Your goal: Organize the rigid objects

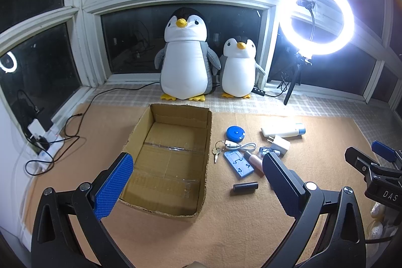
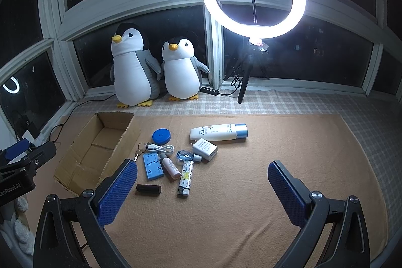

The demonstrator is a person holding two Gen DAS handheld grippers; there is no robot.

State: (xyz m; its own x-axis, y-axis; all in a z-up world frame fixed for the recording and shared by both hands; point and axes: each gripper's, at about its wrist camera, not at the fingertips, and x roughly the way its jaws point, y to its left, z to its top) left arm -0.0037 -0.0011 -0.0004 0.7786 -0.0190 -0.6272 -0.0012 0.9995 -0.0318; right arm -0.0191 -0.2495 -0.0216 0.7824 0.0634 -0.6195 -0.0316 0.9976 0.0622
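I hold my left gripper (image 1: 198, 182) above the near edge of the cardboard box (image 1: 173, 140), its fingers spread wide apart with nothing between them. My right gripper (image 2: 202, 189) hovers over the orange mat (image 2: 276, 150), fingers also wide apart and holding nothing.

The box sits open at the left of the mat. Just to its right lies the cluster of small items: a blue round case (image 2: 161, 136) at the far side, a white tube (image 2: 218, 132) with a blue cap farther right, a white charger plug (image 2: 204, 149) near it, a coiled white cable (image 2: 160, 148) touching a key ring (image 2: 140, 150), a blue phone stand (image 2: 152, 165), a pink bottle (image 2: 170, 167), a patterned lighter (image 2: 185, 177) and, nearest me, a black cylinder (image 2: 148, 190) lying on its side.

Two plush penguins (image 1: 187, 59) and a lit ring light (image 1: 316, 18) stand by the far window.
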